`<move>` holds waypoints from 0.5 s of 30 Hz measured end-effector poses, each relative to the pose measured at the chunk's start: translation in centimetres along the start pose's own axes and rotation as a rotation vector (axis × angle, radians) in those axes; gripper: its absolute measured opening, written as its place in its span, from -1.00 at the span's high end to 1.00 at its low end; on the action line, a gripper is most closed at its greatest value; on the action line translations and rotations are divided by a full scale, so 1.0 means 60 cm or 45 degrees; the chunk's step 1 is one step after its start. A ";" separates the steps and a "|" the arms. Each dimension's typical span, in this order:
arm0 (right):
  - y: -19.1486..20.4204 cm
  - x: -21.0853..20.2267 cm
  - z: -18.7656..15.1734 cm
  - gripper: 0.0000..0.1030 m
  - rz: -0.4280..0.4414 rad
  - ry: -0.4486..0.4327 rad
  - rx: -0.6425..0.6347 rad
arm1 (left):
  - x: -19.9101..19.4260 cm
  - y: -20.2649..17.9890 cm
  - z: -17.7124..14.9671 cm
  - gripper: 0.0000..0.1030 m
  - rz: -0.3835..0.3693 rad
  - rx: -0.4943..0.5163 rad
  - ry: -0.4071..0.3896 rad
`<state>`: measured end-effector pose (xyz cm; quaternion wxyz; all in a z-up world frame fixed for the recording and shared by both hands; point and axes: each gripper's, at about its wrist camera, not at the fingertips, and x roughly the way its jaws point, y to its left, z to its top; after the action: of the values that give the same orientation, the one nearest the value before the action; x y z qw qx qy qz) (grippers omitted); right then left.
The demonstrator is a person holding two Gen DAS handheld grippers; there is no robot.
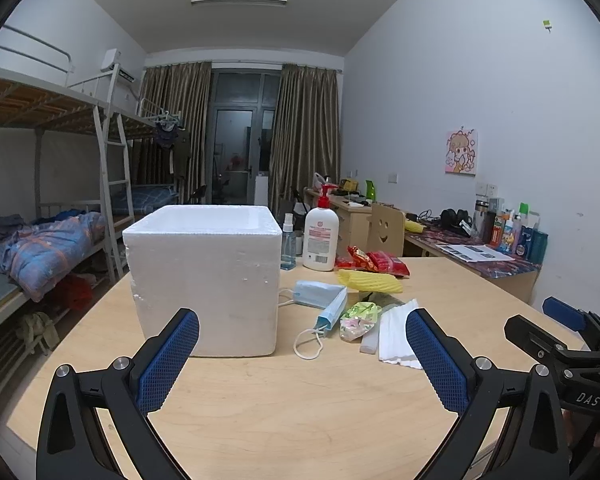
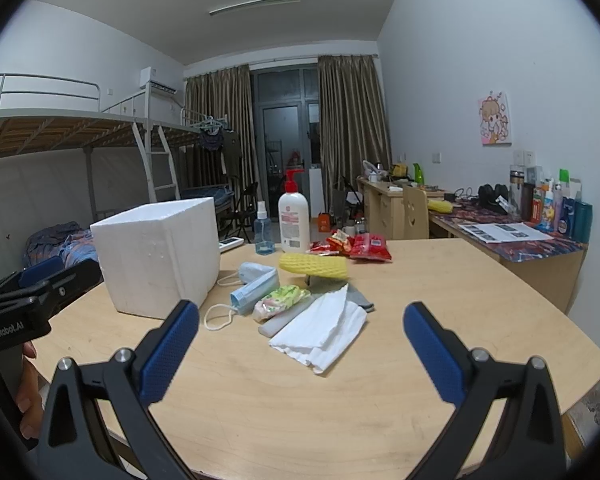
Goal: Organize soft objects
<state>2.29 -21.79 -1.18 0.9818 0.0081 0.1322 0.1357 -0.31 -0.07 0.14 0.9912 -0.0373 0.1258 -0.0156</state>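
A white foam box (image 1: 206,276) (image 2: 160,254) stands open-topped on the wooden table (image 1: 300,400) (image 2: 440,280). Right of it lie blue face masks (image 1: 320,300) (image 2: 256,284), a yellow foam net (image 1: 370,281) (image 2: 314,265), a green-pink packet (image 1: 358,318) (image 2: 280,300), white folded tissue (image 1: 396,334) (image 2: 324,330) and red snack packets (image 1: 374,260) (image 2: 360,246). My left gripper (image 1: 302,360) is open and empty, in front of the box. My right gripper (image 2: 302,350) is open and empty, in front of the tissue; it also shows in the left wrist view (image 1: 564,332).
A lotion pump bottle (image 1: 321,236) (image 2: 294,220) and a blue spray bottle (image 1: 288,248) (image 2: 264,230) stand behind the pile. A bunk bed (image 1: 40,200) is at left, a cluttered desk (image 1: 480,248) (image 2: 520,236) along the right wall.
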 end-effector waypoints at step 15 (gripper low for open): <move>0.006 0.000 -0.003 -1.00 0.002 -0.003 -0.005 | -0.001 0.000 0.001 -1.00 -0.006 -0.001 0.001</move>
<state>2.12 -21.45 -1.35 0.9819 0.0064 0.1309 0.1365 -0.37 -0.07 0.19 0.9911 -0.0380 0.1260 -0.0178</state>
